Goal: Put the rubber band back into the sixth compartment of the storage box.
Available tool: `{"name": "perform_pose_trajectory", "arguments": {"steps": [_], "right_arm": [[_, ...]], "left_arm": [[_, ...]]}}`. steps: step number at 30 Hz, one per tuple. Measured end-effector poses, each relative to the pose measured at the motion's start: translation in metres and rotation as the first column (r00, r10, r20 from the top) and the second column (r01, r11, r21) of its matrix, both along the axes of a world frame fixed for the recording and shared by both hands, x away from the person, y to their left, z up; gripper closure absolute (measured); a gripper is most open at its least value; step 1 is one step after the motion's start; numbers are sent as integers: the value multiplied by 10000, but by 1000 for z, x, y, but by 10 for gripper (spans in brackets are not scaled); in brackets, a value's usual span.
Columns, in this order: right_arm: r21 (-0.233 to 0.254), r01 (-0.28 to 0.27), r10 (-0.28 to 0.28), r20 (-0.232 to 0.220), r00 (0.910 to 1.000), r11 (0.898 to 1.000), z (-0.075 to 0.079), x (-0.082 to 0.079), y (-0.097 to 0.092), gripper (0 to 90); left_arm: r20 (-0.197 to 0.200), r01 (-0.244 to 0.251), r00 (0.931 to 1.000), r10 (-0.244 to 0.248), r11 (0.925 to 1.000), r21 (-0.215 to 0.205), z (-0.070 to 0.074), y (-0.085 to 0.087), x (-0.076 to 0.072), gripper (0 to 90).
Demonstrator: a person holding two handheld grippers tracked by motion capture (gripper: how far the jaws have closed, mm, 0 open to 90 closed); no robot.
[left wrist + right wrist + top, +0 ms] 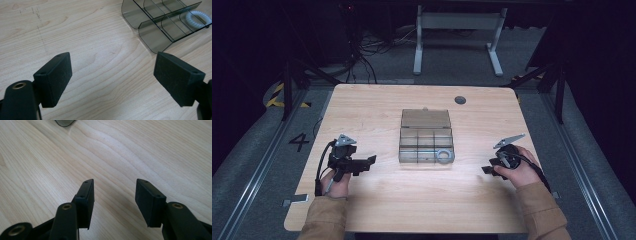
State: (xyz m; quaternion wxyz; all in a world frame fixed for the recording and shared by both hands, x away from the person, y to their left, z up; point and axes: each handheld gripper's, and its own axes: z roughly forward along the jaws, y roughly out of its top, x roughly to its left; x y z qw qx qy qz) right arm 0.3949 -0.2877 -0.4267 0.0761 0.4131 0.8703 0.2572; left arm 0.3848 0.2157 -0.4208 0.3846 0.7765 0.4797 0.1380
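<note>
A clear divided box (426, 142) sits open at the centre of the table (377, 210), a white coiled ring (444, 156) in its near right compartment. The left gripper (370, 161) rests at eight o'clock from it, jaws wide and empty. The right gripper (486, 170), at four o'clock, also stands wide over bare wood.

High view looks down; both gripper views skim the table (377, 110), sharing the organizer box (160, 22).
</note>
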Motion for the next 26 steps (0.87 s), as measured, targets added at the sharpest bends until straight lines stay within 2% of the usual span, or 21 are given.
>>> {"name": "perform_pose_trajectory", "arguments": {"steps": [4,10,13,20,26], "right_arm": [[24,-179,179,-85,9998,9998,-7,-2,3,501],[96,-414,413,27,9991,9991,-13,-4,7,503],[226,-523,517,245,9984,9984,-16,-6,9,501],[-25,-783,783,616,9950,9969,-16,-8,12,497],[-13,-767,765,799,9939,9971,-15,-7,13,496]], "left_arm": [[1,-10,10000,10,10000,-19,0,0,0,158],[14,11,10000,-11,10000,-22,0,0,0,158],[17,29,10000,-29,10000,-19,0,0,0,158],[-7,41,10000,-41,10000,26,1,0,0,158],[-9,-8,10000,8,10000,-10,0,0,0,158]]}}
